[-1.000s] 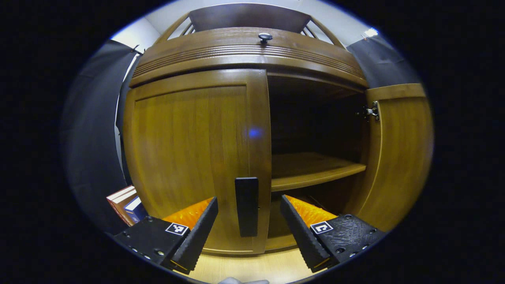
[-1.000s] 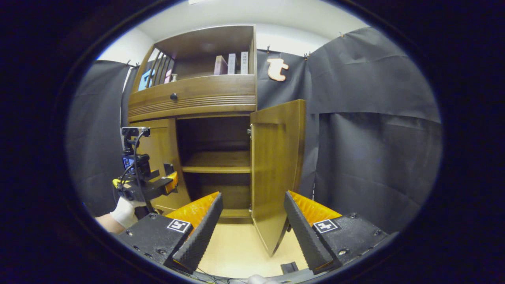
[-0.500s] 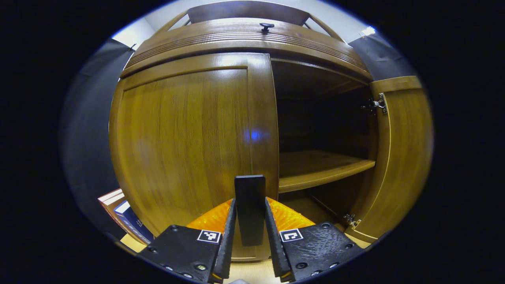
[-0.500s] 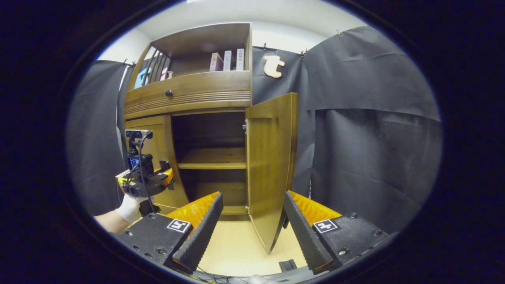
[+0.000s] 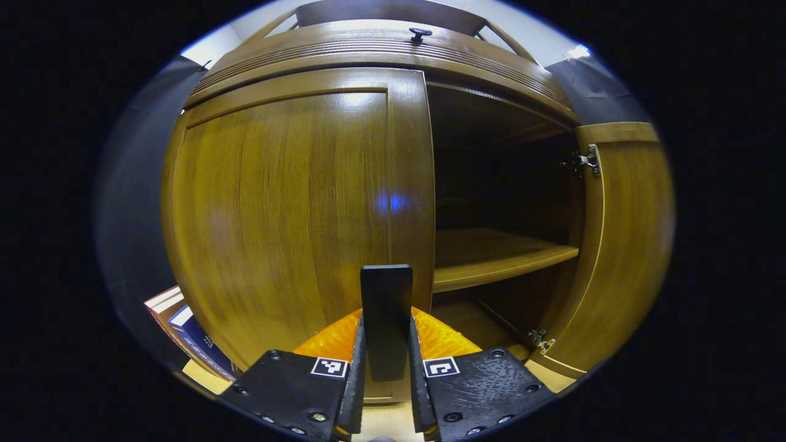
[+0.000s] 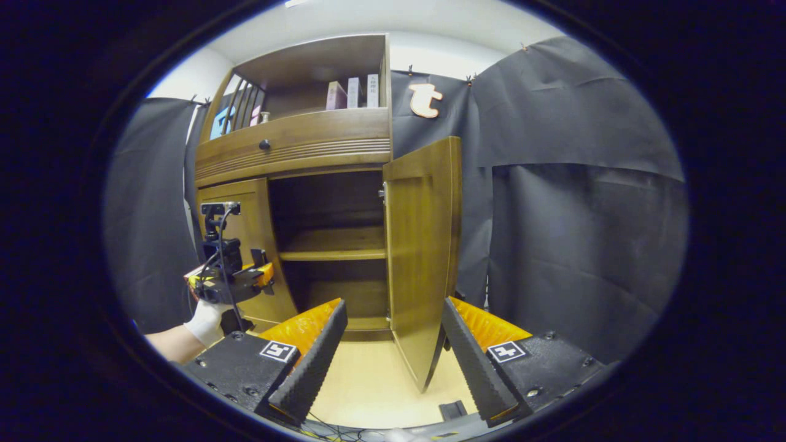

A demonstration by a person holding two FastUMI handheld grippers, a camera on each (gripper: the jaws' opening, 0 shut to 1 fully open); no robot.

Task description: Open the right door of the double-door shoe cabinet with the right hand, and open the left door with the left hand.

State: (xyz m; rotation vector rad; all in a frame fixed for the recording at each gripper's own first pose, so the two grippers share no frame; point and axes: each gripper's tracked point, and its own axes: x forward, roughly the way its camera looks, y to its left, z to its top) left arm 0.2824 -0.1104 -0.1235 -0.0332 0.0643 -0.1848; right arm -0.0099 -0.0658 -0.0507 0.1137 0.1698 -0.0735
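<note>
Since the earlier frames, the left gripper [image 5: 385, 393] has been closed from a wide spread onto the black handle [image 5: 385, 307] of the left door [image 5: 288, 209], and the camera has been brought nearer to the wood, so that the panel looms larger. In the left gripper view, both ribbed fingers [image 5: 356, 380] are seen pressed against the sides of the upright handle, which is set near the door's right edge; the left door is seen flat against the shoe cabinet [image 5: 381, 55], not visibly swung out. To the right, the dark interior and a shelf [image 5: 497, 258] are exposed, and the right door [image 5: 620, 245] is seen swung wide on its hinges. In the right gripper view, the left gripper [image 6: 233, 282] is held low at the cabinet's left side by a white-gloved hand [image 6: 206, 322], with the forearm reaching in from the lower left. The right gripper [image 6: 393, 350] is held well back from the cabinet, its fingers [image 6: 313, 362] spread wide with nothing between them, the opened right door [image 6: 424, 245] standing beyond the gap. Some boxes [image 6: 356, 92] are seen on the upper shelf, and books [image 5: 184, 319] low at the far left.
</note>
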